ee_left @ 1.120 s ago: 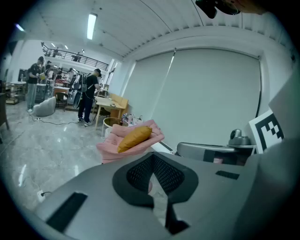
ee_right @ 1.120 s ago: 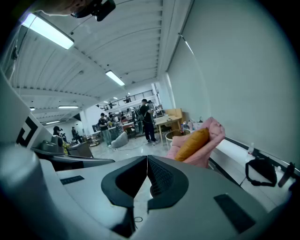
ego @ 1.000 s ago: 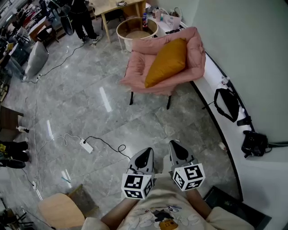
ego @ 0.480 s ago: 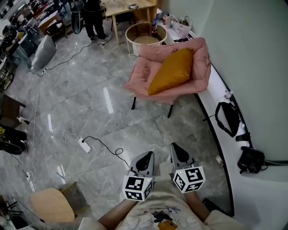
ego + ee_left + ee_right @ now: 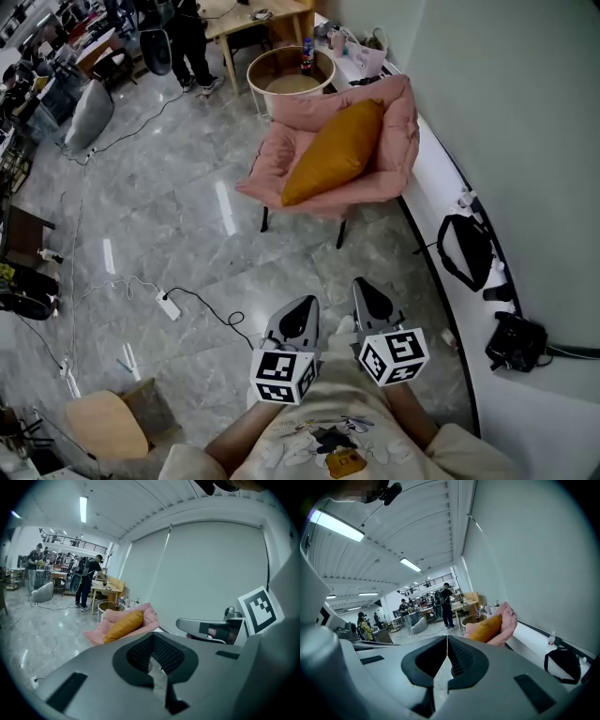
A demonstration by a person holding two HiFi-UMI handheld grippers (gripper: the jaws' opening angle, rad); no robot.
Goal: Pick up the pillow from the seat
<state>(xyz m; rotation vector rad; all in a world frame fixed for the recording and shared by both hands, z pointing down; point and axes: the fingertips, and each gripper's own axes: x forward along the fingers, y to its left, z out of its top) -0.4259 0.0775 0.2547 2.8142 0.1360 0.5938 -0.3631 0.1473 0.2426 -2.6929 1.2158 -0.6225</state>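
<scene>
A mustard-yellow pillow (image 5: 333, 152) leans on the seat and back of a pink padded chair (image 5: 272, 159) near the white wall. It also shows in the left gripper view as the pillow (image 5: 124, 625) and in the right gripper view as the pillow (image 5: 486, 628). My left gripper (image 5: 294, 316) and right gripper (image 5: 364, 298) are held side by side close to my body, well short of the chair. Both are shut with nothing between the jaws.
A white ledge (image 5: 441, 216) runs along the wall, with a black bag (image 5: 464, 251) and another black bag (image 5: 514, 340) on it. A round side table (image 5: 284, 77) stands behind the chair. A power strip and cable (image 5: 170, 307) lie on the marble floor. A person (image 5: 192, 37) stands by a wooden desk.
Both grippers and I have moved forward across the floor toward the chair; the chair and pillow now sit nearer and more to the left in the head view. The jaws stayed shut.
</scene>
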